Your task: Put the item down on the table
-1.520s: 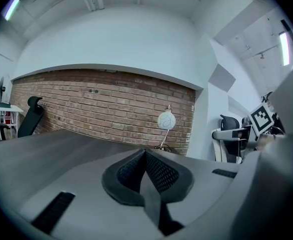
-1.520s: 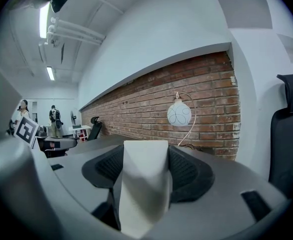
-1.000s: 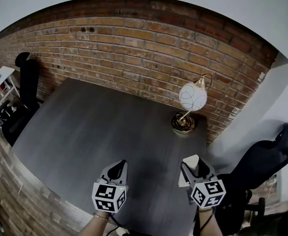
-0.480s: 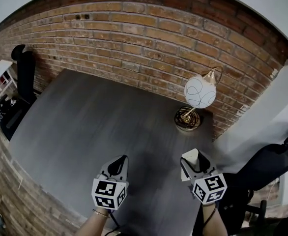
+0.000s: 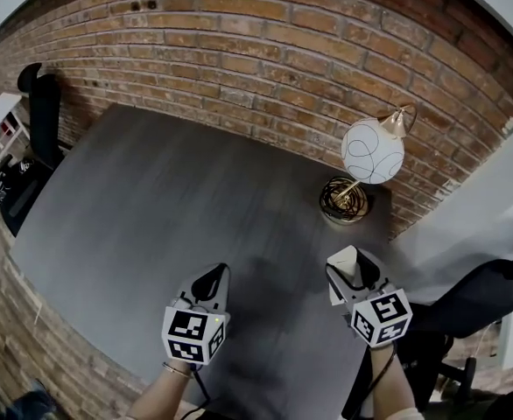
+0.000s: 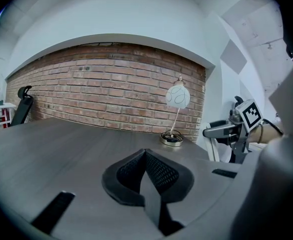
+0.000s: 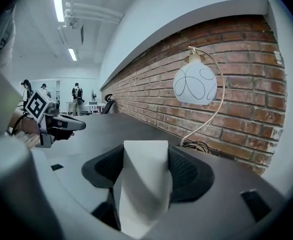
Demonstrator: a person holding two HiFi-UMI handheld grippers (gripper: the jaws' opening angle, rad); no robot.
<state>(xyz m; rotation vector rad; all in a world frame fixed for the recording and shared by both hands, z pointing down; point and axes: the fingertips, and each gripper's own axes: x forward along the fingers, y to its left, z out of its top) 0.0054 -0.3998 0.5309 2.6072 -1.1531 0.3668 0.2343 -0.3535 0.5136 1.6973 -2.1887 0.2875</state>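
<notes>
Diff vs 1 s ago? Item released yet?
Nothing taken or let go. The right gripper stays shut on the white block; the left gripper stays shut, empty. Only the head camera drifted; the lamp has not moved.

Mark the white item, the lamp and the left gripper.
white item (image 7: 144, 179): right gripper view, its front face between the jaws.
lamp (image 5: 372, 150): head view, the white globe shade.
left gripper (image 6: 145, 154): left gripper view, where its shut jaws meet.
</notes>
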